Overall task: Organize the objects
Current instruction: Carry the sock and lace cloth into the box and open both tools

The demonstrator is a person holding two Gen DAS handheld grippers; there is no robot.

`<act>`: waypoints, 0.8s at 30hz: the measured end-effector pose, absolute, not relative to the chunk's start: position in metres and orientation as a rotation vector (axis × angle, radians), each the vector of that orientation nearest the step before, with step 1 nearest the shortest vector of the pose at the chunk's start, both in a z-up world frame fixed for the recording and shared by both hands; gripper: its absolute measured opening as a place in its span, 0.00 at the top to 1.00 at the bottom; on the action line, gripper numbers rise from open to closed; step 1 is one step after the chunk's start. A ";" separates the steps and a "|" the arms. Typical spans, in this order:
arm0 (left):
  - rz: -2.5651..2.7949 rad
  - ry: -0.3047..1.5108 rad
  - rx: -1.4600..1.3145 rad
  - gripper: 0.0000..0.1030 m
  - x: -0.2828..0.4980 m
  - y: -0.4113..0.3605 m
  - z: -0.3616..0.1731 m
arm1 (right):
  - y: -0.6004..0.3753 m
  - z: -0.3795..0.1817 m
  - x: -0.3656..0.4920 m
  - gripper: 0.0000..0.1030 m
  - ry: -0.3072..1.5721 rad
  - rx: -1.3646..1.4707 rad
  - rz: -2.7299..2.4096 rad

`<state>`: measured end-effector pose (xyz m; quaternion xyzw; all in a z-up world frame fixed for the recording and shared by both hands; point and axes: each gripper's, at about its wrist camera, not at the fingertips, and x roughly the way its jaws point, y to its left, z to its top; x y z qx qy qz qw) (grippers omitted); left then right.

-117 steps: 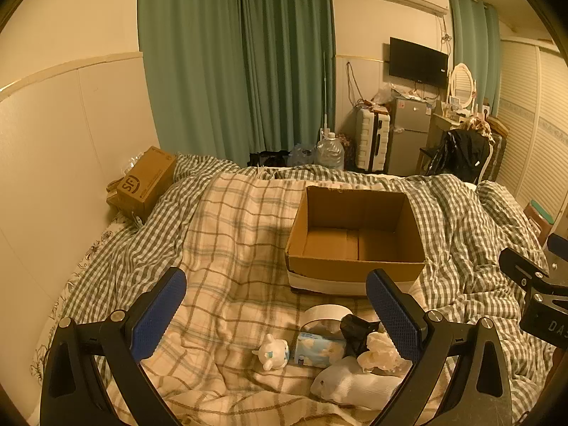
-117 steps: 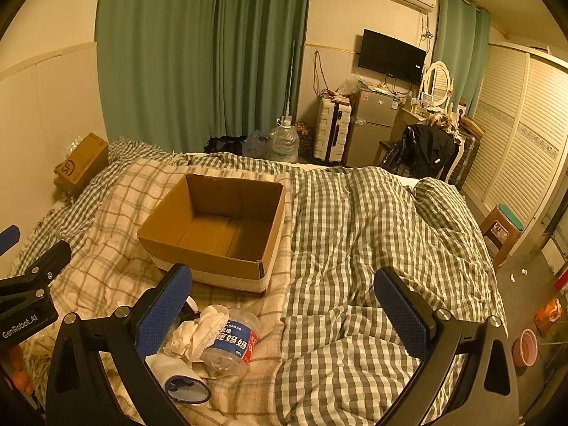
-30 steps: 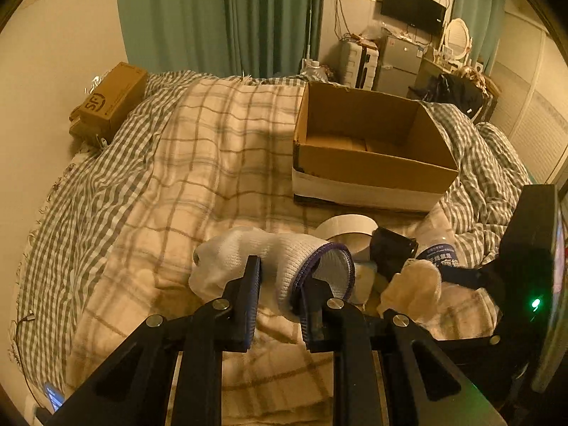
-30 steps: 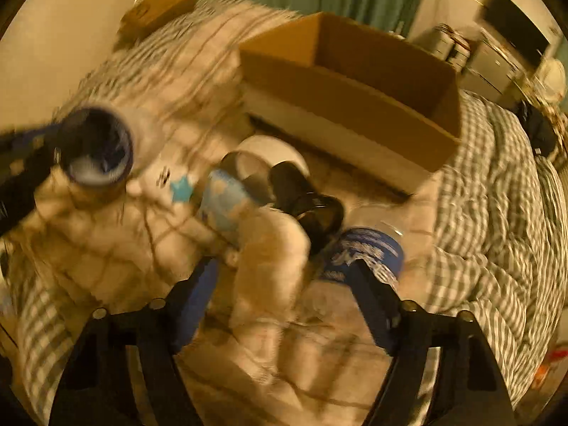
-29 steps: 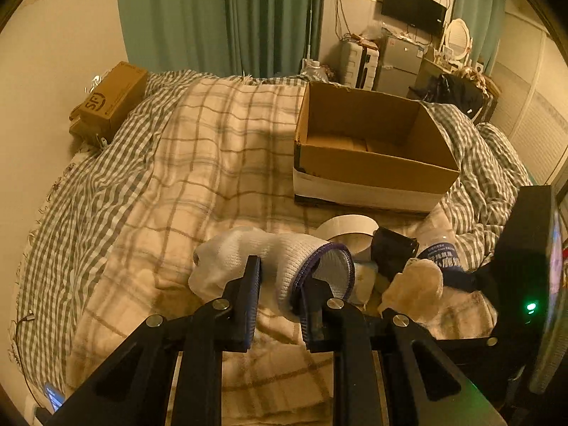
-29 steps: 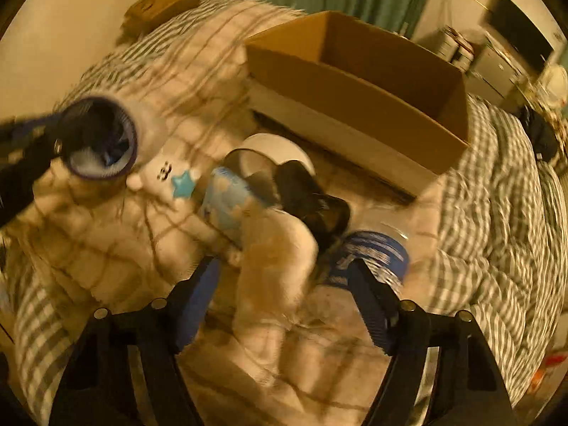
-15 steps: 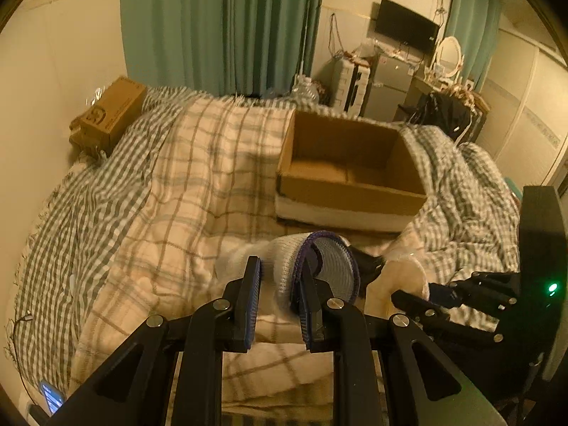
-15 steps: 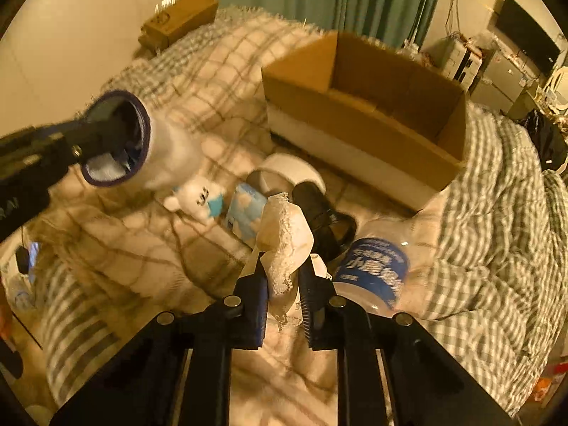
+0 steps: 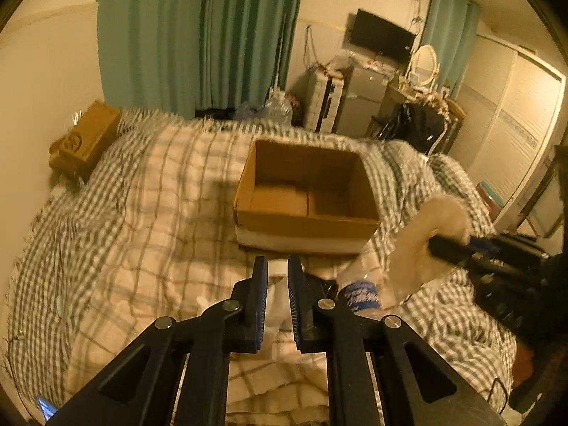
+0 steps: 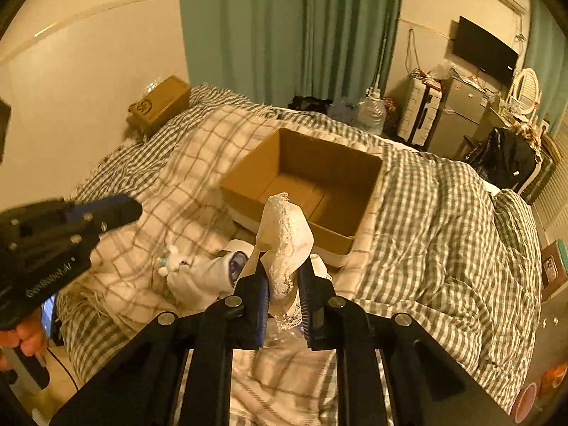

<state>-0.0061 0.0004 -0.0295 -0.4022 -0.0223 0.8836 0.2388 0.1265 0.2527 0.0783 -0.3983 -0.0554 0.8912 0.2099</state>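
An open cardboard box point(image 9: 305, 229) point(image 10: 245, 200) sits empty in the middle of the bed. My right gripper point(image 10: 282, 284) is shut on a cream lace cloth point(image 10: 285, 238) and holds it up in front of the box. The left wrist view shows that cloth point(image 9: 438, 220) at the right. My left gripper point(image 9: 276, 284) point(image 10: 136, 209) hangs shut above the bed with nothing in it. A white sock point(image 10: 206, 280) with a purple cuff lies on the blanket beside a small plush toy point(image 10: 174, 261). A blue-labelled bottle point(image 9: 358, 294) and a black object point(image 9: 321, 284) lie below the box.
A small brown carton point(image 9: 85, 138) point(image 10: 159, 104) rests at the bed's far left by the wall. A person's hand point(image 10: 25, 337) grips the left tool near a phone point(image 10: 48, 312). Beyond the bed stand a water jug point(image 10: 371, 112), a suitcase and a fridge.
My right gripper closed on the lace cloth and lifted it off the pile. My left gripper rose, and the white sock it held now lies on the blanket.
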 end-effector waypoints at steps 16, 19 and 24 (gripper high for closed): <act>2.131 0.014 -1.650 0.25 -0.047 0.030 -0.185 | 0.314 0.007 0.112 0.86 0.016 -1.274 2.379; 2.137 0.091 -1.618 0.25 -0.051 0.040 -0.187 | 0.323 0.000 0.108 0.86 0.044 -1.294 2.368; 2.157 0.102 -1.583 0.59 -0.048 0.038 -0.179 | 0.331 0.001 0.106 0.86 0.060 -1.297 2.361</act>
